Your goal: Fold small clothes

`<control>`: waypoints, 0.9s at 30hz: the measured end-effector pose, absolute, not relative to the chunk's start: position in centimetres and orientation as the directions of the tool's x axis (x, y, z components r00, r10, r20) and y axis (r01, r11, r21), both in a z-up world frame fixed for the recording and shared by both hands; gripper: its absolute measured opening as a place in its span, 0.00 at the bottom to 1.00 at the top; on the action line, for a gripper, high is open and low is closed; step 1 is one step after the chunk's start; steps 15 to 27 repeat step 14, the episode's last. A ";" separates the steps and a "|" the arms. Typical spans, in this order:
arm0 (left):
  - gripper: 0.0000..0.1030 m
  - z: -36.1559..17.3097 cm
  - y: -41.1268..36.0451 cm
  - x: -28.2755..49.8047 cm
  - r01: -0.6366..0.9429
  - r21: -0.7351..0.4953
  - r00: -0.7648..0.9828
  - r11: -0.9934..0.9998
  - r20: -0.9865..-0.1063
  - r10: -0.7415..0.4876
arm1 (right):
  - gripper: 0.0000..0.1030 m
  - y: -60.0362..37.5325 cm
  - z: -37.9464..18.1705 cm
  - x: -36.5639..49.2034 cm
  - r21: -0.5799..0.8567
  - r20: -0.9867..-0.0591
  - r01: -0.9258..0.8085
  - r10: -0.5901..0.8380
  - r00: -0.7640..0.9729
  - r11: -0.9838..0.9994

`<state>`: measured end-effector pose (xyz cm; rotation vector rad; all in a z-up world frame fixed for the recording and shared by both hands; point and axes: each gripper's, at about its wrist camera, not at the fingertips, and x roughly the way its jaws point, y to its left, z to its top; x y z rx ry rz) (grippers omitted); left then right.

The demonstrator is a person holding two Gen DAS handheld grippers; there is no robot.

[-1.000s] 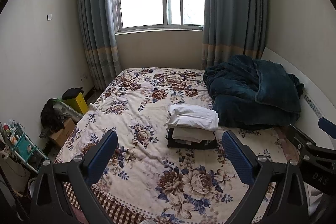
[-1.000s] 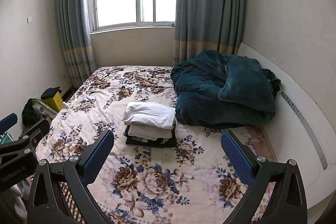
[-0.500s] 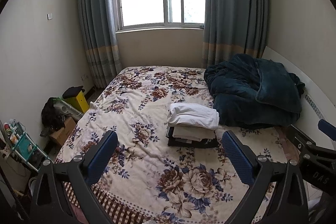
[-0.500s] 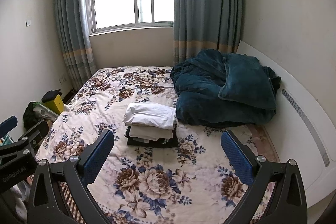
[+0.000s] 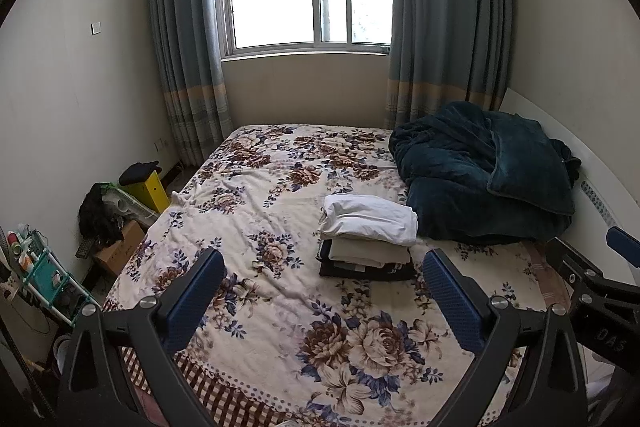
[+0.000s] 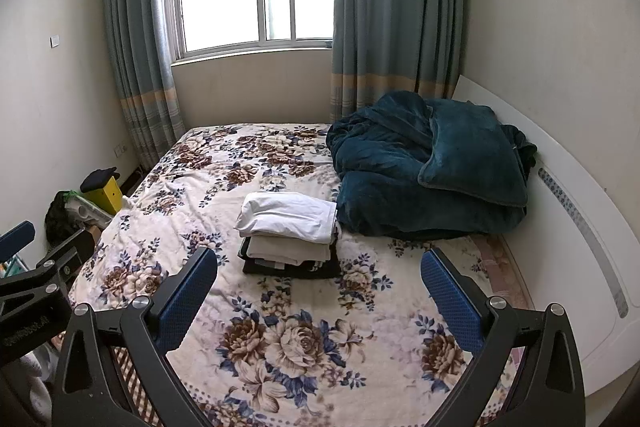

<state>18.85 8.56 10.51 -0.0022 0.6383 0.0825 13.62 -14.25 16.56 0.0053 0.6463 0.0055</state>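
— While hovering off the near edge of the bed (image 5: 280, 355), holding both sets of fingers spread wide, gripping nothing: left gripper (image 5: 320, 295), right gripper (image 6: 318, 291).

— Looking folded already: stack of clothes (image 5: 366, 239) sitting mid-bed, white piece on top, just beside the teal blanket (image 5: 480, 179) toward the far right corner.

— Judging the folding near done, then. Needing another loose garment, none showing.

— Leaving plenty of bare sheet near and left for spreading; crowding only at the blanket side.
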 end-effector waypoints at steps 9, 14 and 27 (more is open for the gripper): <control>0.99 10.5 8.9 18.6 -0.083 0.018 0.799 0.996 -0.596 0.077 | 1.00 -14.1 16.4 13.4 0.008 -0.602 -0.005 0.009 0.799 1.000; 0.99 10.3 9.2 18.3 -0.097 0.009 0.799 0.995 -0.596 0.084 | 1.00 -14.1 16.2 13.5 0.005 -0.605 -0.007 0.009 0.796 1.000; 0.99 10.3 9.2 18.3 -0.097 0.009 0.799 0.995 -0.596 0.084 | 1.00 -14.1 16.2 13.5 0.005 -0.605 -0.007 0.009 0.796 1.000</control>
